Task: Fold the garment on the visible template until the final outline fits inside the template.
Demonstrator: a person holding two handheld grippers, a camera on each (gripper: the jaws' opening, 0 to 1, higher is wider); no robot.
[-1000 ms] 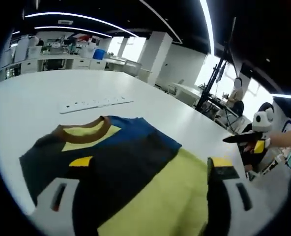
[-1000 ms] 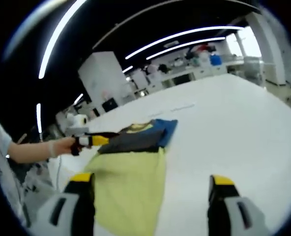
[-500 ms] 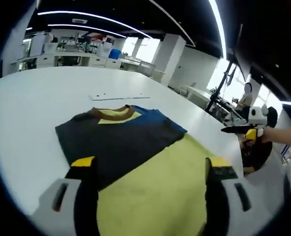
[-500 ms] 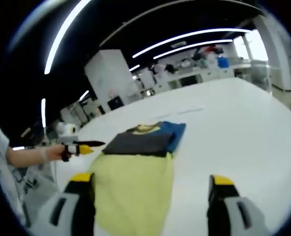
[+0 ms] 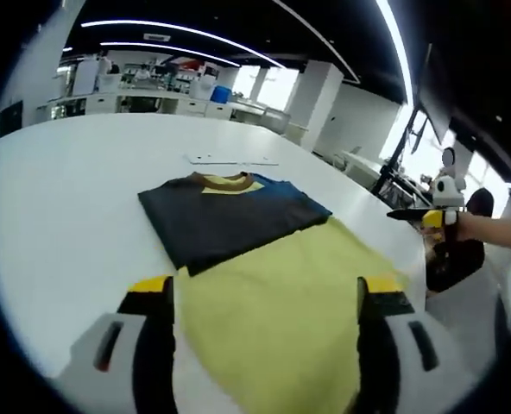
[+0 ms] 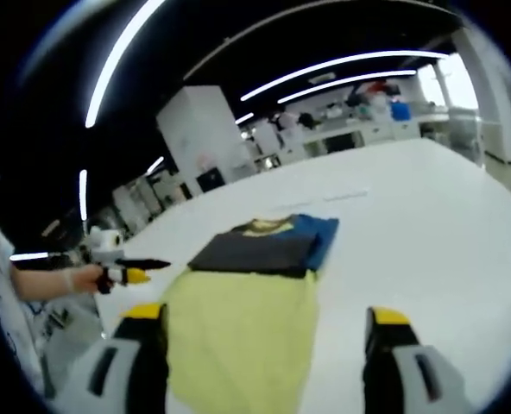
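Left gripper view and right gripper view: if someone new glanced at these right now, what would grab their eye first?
The garment on the white table: a dark panel with a brown collar and blue edge at the far end, and a broad yellow-green part running toward the camera. Next, the left tongs and right tongs, both open and empty above the near yellow-green cloth. A thin white strip lies on the table just beyond the collar.

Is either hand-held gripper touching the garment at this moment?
Apart. The right gripper view shows the left hand-held gripper off the garment's edge; the right hand-held gripper hovers open above it.
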